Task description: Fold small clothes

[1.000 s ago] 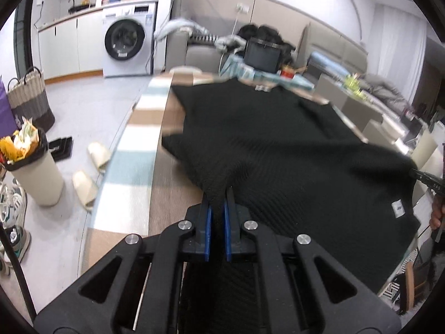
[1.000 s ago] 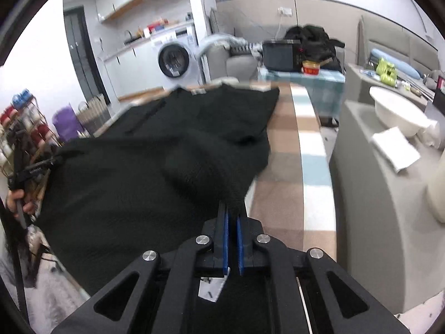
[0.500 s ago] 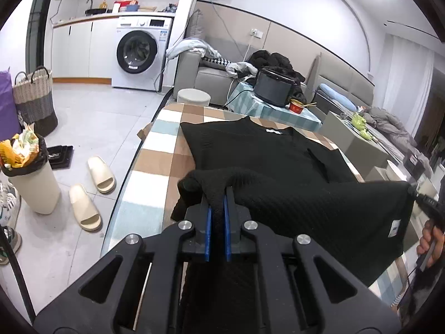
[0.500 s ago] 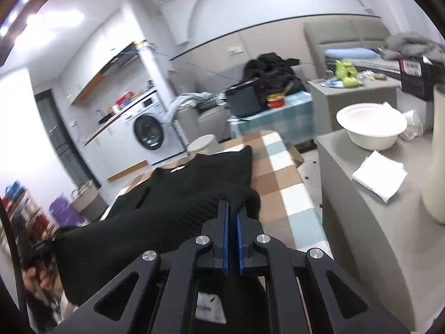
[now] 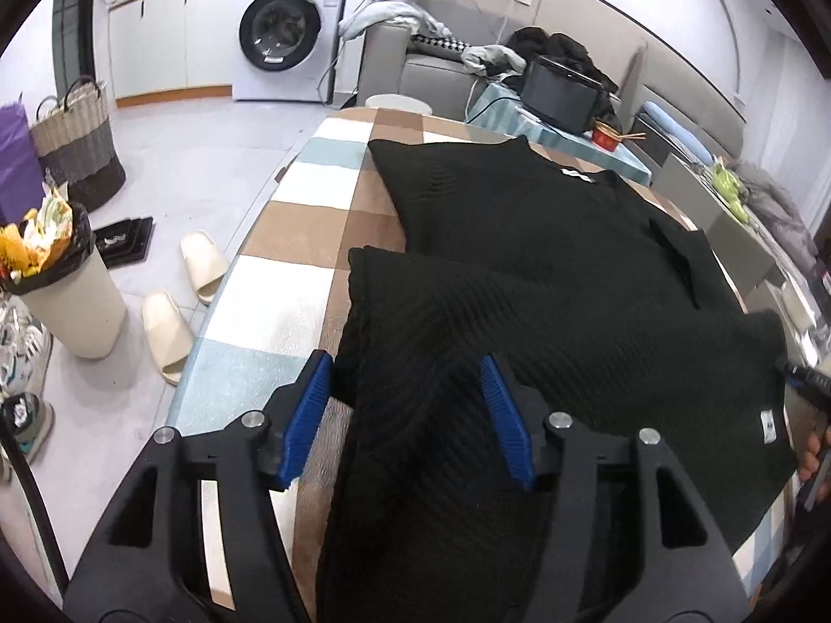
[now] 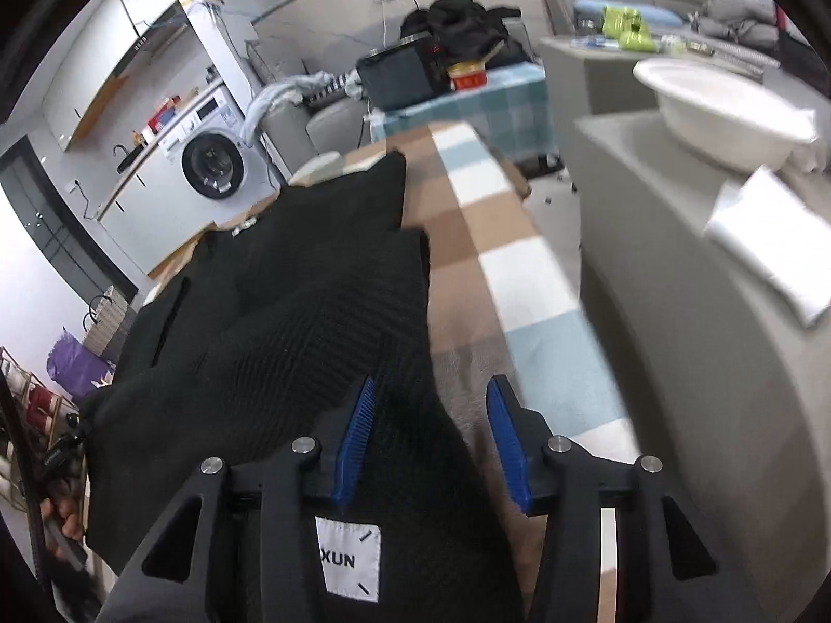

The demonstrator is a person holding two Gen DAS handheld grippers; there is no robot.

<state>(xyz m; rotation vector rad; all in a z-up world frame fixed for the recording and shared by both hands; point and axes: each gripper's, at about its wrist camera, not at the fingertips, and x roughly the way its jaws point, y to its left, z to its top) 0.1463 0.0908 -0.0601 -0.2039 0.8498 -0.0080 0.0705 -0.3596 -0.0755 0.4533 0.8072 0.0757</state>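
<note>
The bench (image 5: pixel 291 239), covered in a checked cloth, is occupied along most of its length by the black knitted sweater (image 5: pixel 545 270), whose long axis runs away from both cameras toward the far neckline, with the near hem folded up over the body. The sweater's left edge is seen between the blue pads of the left tongs (image 5: pixel 407 415), and its right corner, bearing a white label (image 6: pixel 349 560), between those of the right tongs (image 6: pixel 431 441); both pairs of jaws are opening, and the fabric is not pressed by either. Each tongs is thus placed at its own side of the fold, equally near. Beside the bench a grey counter (image 6: pixel 675 270) with a white basin (image 6: pixel 727 114) is stood on the right, a bin (image 5: pixel 67 301) and slippers (image 5: pixel 166 332) on the floor left; nothing is seen lying on the sweater.
</note>
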